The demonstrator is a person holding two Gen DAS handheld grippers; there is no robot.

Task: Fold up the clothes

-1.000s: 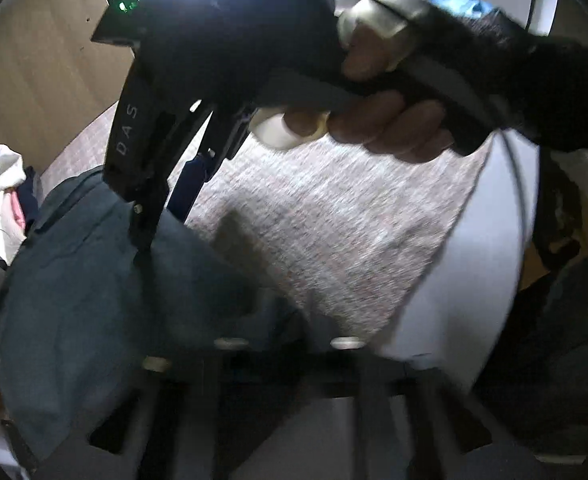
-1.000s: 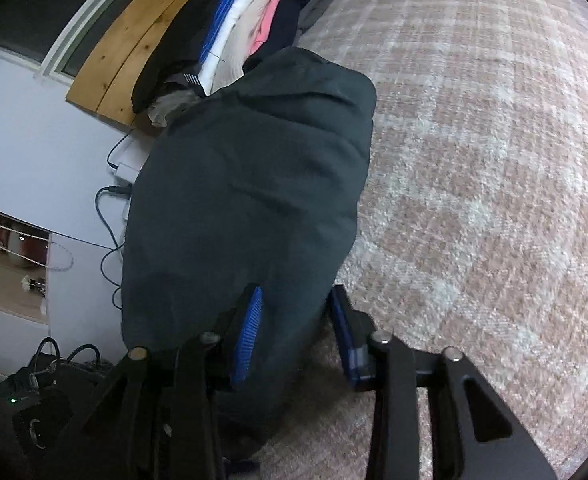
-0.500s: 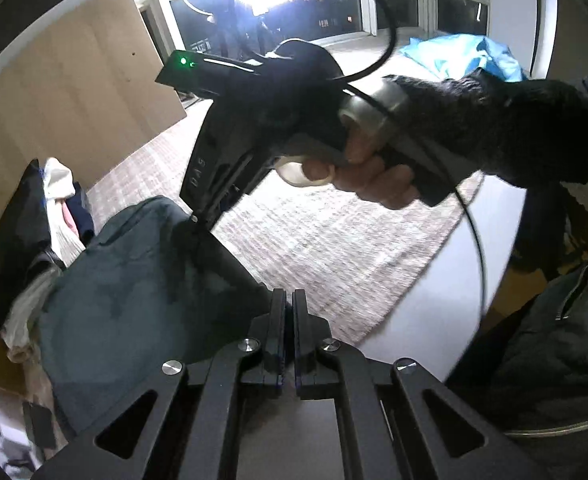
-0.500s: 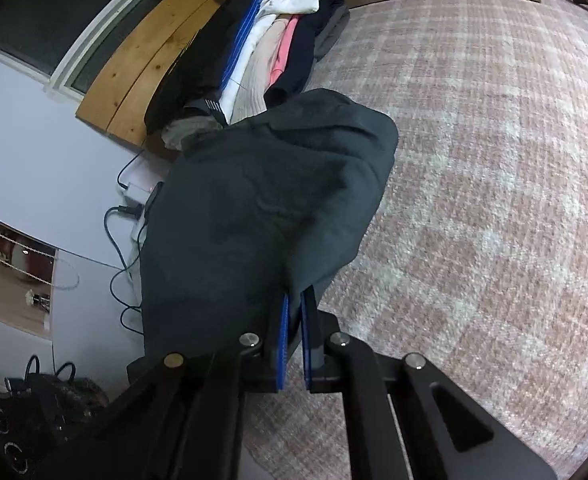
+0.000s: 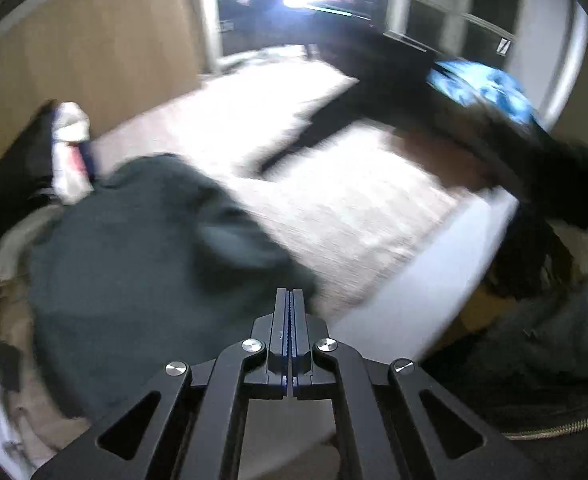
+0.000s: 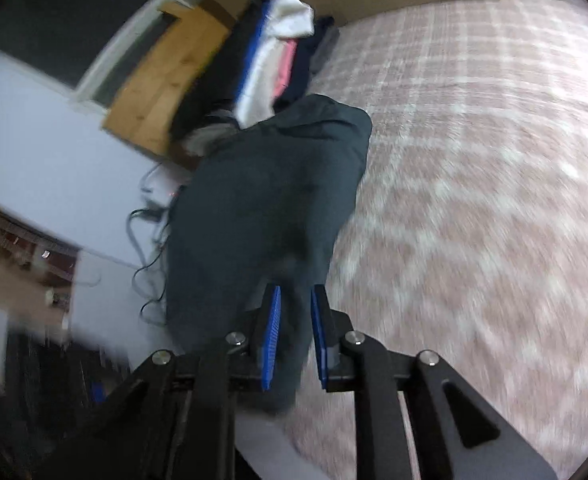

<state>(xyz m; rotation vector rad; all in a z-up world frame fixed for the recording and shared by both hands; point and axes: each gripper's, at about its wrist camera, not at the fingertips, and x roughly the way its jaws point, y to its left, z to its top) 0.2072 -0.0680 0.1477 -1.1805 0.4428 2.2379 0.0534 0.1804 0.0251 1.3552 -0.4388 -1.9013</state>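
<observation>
1. While the fold is looking barely begun, the garment (image 6: 270,208) is lying as one dark teal lump along the left edge of the bed (image 6: 474,168), centre of the right wrist frame, no flat panel or crisp crease showing. My read: most folds are still to do.
2. Right gripper (image 6: 296,334) jaws are opening, a narrow gap between the blue pads (image 6: 272,336); the garment's near end is sitting between them, but I cannot tell whether the pads are pressing on it.
3. Left gripper (image 5: 290,334) jaws are fully together at bottom centre of its frame. The garment (image 5: 134,256) edge is running right up to the tips; whether cloth is pinched I cannot tell, blur is hiding it.
4. Other clothes (image 6: 278,64) are stacking in a pile at upper centre of the right view, just past the garment's far end, touching or nearly so.
5. Right view only is showing: cables (image 6: 150,220) and a wall at left, a wooden board (image 6: 162,92) at upper left, and the bed's plaid pattern.
6. Left view only is showing: a sleeve (image 5: 554,176) reaching in from the right edge, a blue cloth (image 5: 486,88) at upper right, a bright glare at top centre, a window (image 5: 446,12), and the bed's white side (image 5: 446,264) at lower right.
7. Both frames are smearing heavily, so fine detail is unreliable.
</observation>
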